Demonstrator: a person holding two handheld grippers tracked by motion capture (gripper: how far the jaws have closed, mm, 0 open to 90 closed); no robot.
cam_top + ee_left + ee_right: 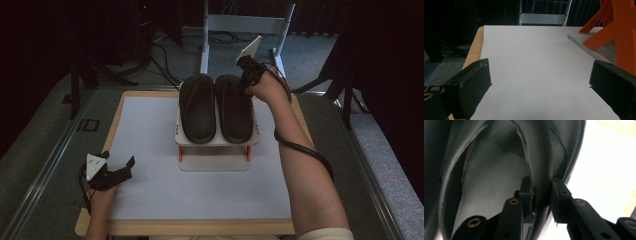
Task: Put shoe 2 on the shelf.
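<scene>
High view: a white worktop (150,150) with a wooden edge carries a small white rack (216,139) on orange legs, set at the far centre of the surface. Two dark slip-on shoes sit side by side on the rack's top shelf, touching along their inner sides, openings facing away from the person. The left shoe (197,107) is untouched. The right shoe (233,112) is engaged at its far rim by the right tool (246,82).

Right tool: held by the right hand (267,89), arm reaching forward along the right side of the rack, cable looping around the forearm. In the right gripper view the jaws of the right tool (542,192) are pressed against either side of the right shoe's (496,170) collar edge, one jaw inside the opening, one outside. Tool is pinching the shoe's rim. The grey lining of the shoe interior is visible to the left of the clamped edge; the bright white surface lies to the right.

Left tool (121,168): held by the left hand (101,197) at the near left of the worktop, well apart from the rack. Jaws are spread wide with nothing between them. In the left gripper view the left tool (540,77) looks low across the bare white worktop (531,62), both jaws down near the surface; actual contact cannot be confirmed. The rack's orange leg (616,32) and its grey-white base plate (584,42) appear at upper right of that view.

Background: dark room, a white metal frame (245,30) standing on the floor beyond the worktop.
</scene>
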